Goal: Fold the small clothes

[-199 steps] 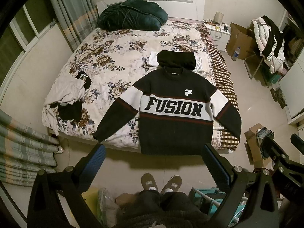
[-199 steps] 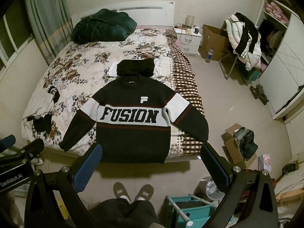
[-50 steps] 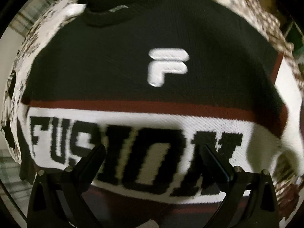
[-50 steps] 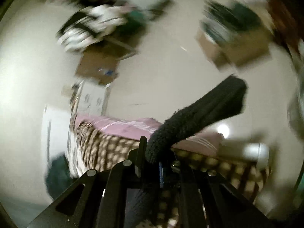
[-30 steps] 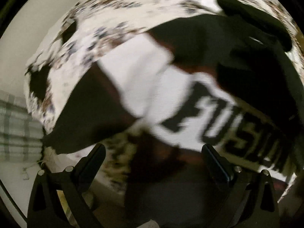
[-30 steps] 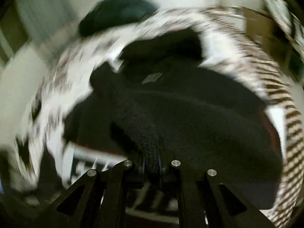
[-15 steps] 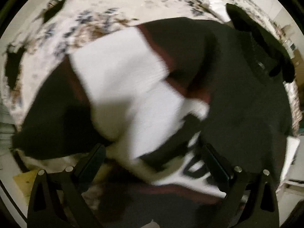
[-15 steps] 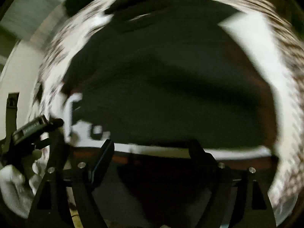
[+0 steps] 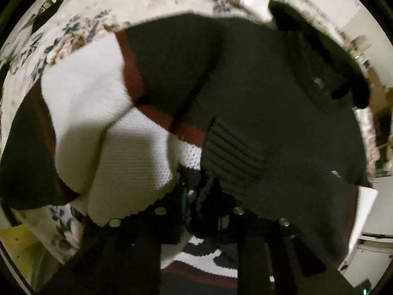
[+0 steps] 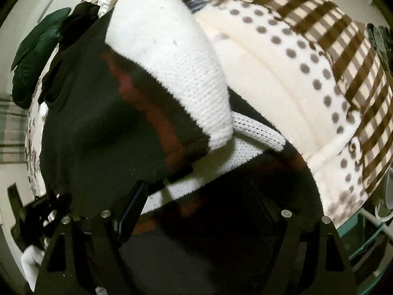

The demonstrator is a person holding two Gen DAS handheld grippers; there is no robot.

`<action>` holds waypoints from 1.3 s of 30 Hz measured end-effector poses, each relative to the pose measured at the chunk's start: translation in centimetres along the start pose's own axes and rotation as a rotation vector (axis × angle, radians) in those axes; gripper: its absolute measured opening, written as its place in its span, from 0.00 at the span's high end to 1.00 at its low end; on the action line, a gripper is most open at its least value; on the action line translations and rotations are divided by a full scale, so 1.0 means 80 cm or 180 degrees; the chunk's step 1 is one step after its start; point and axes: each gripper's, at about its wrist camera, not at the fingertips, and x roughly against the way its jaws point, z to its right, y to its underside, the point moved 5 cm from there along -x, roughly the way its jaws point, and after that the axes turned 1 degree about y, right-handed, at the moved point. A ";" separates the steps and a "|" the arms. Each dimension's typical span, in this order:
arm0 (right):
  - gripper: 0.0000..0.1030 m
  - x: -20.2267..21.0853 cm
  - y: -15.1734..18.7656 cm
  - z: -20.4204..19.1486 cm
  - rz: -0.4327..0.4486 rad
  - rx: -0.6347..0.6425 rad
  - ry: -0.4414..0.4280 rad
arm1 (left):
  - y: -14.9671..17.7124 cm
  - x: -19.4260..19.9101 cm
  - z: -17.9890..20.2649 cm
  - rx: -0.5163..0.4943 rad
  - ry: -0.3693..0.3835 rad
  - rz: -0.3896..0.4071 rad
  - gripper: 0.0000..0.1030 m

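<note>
Floral bedspread, checked brown sheet, dark green bundle.

Sweater: black body, white band, dark red stripes. Bedspread, upper left: cream with blue-brown floral print. Bed edge cloth, upper right: brown-and-cream check, brown dots.

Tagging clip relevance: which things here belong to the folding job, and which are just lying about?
Job:
- sweater, one sleeve folded across its body
- left gripper, shut on sweater
- right gripper, open over sweater

Lying about:
- floral bedspread
- checked blanket
- green bundle
</note>
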 end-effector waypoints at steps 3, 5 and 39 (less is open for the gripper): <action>0.20 0.004 -0.002 0.004 0.0071 0.0079 0.0048 | -0.005 0.028 -0.012 0.0005 0.0157 0.0126 0.91; 0.20 0.011 -0.013 0.009 0.0103 0.0137 0.0123 | -0.012 0.041 -0.016 0.0068 0.0213 0.0256 0.91; 0.17 -0.016 0.081 -0.209 -0.0212 0.1483 0.0078 | 0.126 0.120 -0.424 0.2731 0.0180 0.0988 0.11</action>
